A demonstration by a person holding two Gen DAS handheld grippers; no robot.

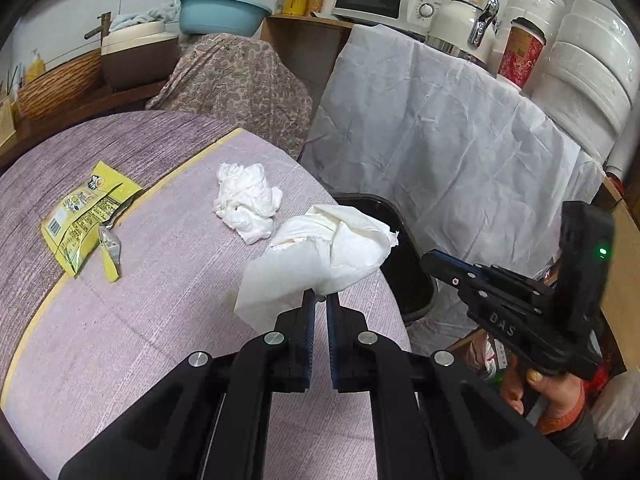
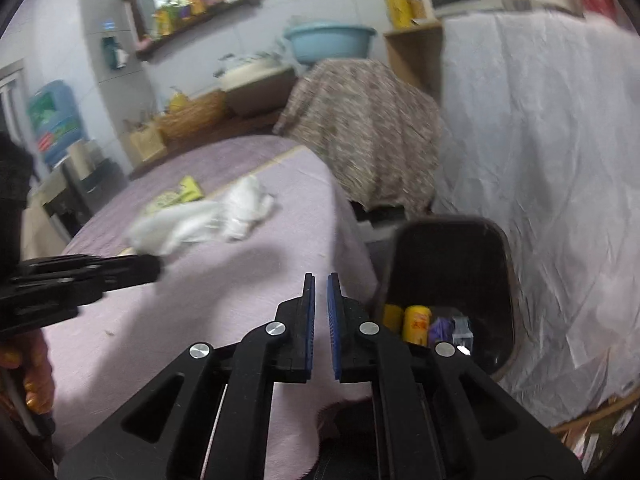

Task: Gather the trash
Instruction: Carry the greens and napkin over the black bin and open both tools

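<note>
left gripper [image 1: 321,298]: fingers clamped on crumpled white tissue [image 1: 328,248], held above table [image 1: 160,320] edge near dark bin [image 2: 452,272] | right gripper [image 2: 321,280]: fingers together, empty | second tissue wad [image 1: 246,200] and yellow wrapper [image 1: 86,216] lie on table

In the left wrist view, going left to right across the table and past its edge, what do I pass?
Torn yellow snack wrapper → crumpled white tissue ball → white paper napkin pinched in the left gripper → dark plastic trash bin → black right gripper, closed and empty.
</note>
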